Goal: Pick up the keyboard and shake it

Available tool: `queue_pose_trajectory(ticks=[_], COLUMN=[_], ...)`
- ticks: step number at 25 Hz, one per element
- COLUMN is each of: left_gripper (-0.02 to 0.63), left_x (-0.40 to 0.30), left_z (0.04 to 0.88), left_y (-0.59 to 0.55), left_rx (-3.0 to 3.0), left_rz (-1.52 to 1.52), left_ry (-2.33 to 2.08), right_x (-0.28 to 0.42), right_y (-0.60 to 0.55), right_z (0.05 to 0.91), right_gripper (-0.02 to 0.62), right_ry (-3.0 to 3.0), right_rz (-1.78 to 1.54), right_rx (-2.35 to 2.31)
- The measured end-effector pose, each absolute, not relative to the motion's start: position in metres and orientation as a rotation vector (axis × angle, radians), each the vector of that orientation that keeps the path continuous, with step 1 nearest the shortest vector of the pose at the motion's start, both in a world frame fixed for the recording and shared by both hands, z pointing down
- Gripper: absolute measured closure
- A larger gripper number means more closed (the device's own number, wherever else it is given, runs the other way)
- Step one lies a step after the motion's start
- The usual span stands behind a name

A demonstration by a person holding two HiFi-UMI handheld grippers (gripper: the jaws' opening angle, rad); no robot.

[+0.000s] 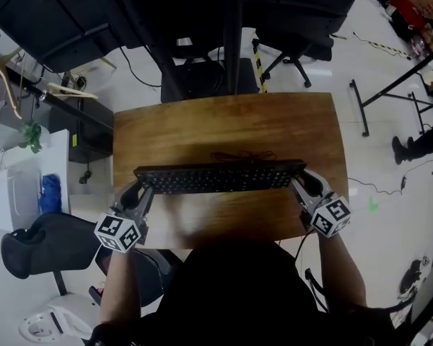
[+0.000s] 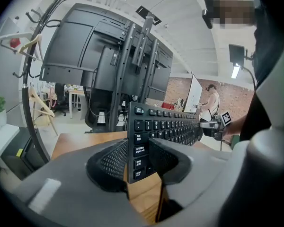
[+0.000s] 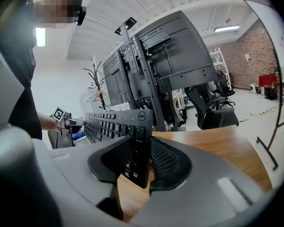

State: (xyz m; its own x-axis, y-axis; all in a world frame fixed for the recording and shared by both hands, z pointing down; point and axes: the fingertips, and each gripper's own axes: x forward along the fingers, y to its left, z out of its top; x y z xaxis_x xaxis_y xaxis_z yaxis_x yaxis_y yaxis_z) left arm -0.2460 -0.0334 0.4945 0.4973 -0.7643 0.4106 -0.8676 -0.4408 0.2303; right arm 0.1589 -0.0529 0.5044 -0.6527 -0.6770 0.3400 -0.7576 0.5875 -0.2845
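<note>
A black keyboard hangs just above the wooden table, lengthwise from left to right. My left gripper is shut on its left end and my right gripper on its right end. In the left gripper view the keyboard stands on edge with its keys facing the camera. The left gripper has its ribbed pads pressed on both faces of the end. In the right gripper view the right gripper clamps the keyboard the same way at the end with the logo. The keyboard's thin cable lies on the table behind it.
A large black screen stand rises just beyond the table's far edge. A dark office chair sits at the lower left, next to a white table and a coat rack. A person and black stand legs are at the right.
</note>
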Motion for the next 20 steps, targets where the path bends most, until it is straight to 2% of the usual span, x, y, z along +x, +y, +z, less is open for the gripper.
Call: queue_pose_trajectory(ticks=[20], left_gripper=[0.479], left_x=[-0.235], left_z=[0.614], left_y=[-0.008], left_rx=[2.088], left_rz=[0.5], left_ry=[-1.185], right_x=[0.166], right_y=[-0.033], right_z=[0.62], right_gripper=[0.468], right_ry=[-2.354], right_rz=[0.904], right_rx=[1.092])
